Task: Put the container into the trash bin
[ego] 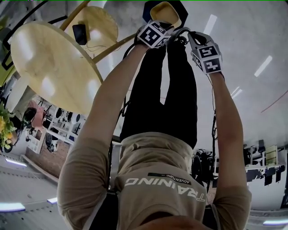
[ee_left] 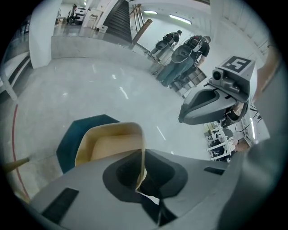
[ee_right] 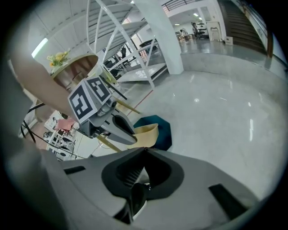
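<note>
Polished grey floor (ee_left: 112, 85) spreads around us, with a staircase (ee_left: 117, 18) and a few people (ee_left: 184, 47) far off at 1 o'clock in the left gripper view. In the head view, a round wooden surface (ego: 49, 63) lies at 10 o'clock beside our left arm (ego: 112, 94). A smaller round surface (ego: 101, 22) behind it carries a dark object (ego: 80, 33) we cannot identify. The dark teal trash bin (ego: 182, 8) stands on the floor at 12 o'clock, past our legs (ego: 175, 90).

Our left arm and right arm (ego: 225, 117) both reach out toward the bin. The left claw (ego: 163, 28) holds the tan container (ego: 165, 12) directly over it.

Only the left gripper view shows the grip itself: one thin wall of the container is pinched between the jaws, its hollow faces the camera, and the bin shows beneath at 9 o'clock. The right claw (ego: 194, 39) hovers just beside the left one, at its 3 o'clock. The right gripper view shows its jaws closed together on nothing, with the container and bin ahead at 12 o'clock.
</note>
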`<act>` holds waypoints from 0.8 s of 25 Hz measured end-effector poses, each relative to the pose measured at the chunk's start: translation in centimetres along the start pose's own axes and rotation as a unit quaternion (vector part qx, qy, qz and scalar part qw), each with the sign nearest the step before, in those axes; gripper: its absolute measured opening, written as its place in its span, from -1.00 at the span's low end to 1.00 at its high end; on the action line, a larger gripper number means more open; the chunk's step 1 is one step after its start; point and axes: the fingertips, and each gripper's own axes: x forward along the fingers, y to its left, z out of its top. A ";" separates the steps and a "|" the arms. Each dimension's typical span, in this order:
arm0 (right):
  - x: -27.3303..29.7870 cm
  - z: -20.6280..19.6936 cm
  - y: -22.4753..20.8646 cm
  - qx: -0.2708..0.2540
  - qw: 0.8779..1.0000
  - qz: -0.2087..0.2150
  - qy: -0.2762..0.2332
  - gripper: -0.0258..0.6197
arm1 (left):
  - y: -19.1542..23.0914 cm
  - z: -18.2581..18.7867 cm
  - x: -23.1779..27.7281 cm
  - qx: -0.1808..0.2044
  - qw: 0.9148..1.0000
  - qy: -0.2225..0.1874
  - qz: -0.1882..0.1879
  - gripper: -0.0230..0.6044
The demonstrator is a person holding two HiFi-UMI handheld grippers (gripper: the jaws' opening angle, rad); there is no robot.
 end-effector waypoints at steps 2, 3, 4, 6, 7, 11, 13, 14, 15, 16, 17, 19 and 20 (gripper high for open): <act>-0.3 0.0 -0.3 0.015 1.000 0.000 -0.005 -0.91 | 0.2 0.0 0.0 0.005 1.000 0.004 0.000 -0.81; -0.5 0.0 -0.5 0.023 1.000 -0.001 -0.008 -0.91 | 0.2 0.0 0.1 0.008 1.000 0.008 0.000 -0.80; -0.6 -0.1 -0.7 0.028 1.000 -0.002 -0.011 -0.91 | 0.2 -0.1 0.2 0.013 1.000 0.012 0.002 -0.79; -0.7 -0.3 -0.8 0.033 0.999 -0.003 -0.014 -0.91 | 0.4 -0.4 0.4 0.021 0.999 0.023 0.008 -0.76; -0.6 -0.5 -0.8 0.034 0.999 -0.002 -0.014 -0.91 | 0.5 -0.6 0.5 0.024 0.999 0.028 0.013 -0.74; -0.6 -1.0 -0.4 0.038 0.999 0.003 -0.015 -0.91 | 0.7 -1.2 0.6 0.026 0.999 0.037 0.024 -0.68; -0.8 -1.2 -0.2 0.038 0.999 0.006 -0.016 -0.91 | 0.7 -1.3 0.4 0.027 0.998 0.039 0.027 -0.67; -0.8 -1.4 -0.1 0.038 0.999 0.007 -0.016 -0.91 | 0.6 -1.4 0.4 0.028 0.998 0.039 0.029 -0.67; -0.8 -1.6 0.0 0.038 0.999 0.008 -0.016 -0.91 | 0.6 -1.4 0.4 0.029 0.998 0.040 0.029 -0.67; -0.9 -1.7 0.0 0.039 0.999 0.008 -0.015 -0.91 | 0.5 -1.5 0.4 0.029 0.998 0.040 0.029 -0.67; -0.9 -1.9 0.0 0.039 0.999 0.008 -0.013 -0.91 | 0.4 -1.6 0.4 0.030 0.998 0.039 0.029 -0.67; -1.0 -2.1 0.1 0.040 0.999 0.008 -0.012 -0.91 | 0.4 -1.7 0.5 0.030 0.998 0.036 0.029 -0.67; -1.0 -2.2 0.2 0.040 0.999 0.008 -0.013 -0.91 | 0.4 -1.8 0.4 0.030 0.998 0.035 0.031 -0.64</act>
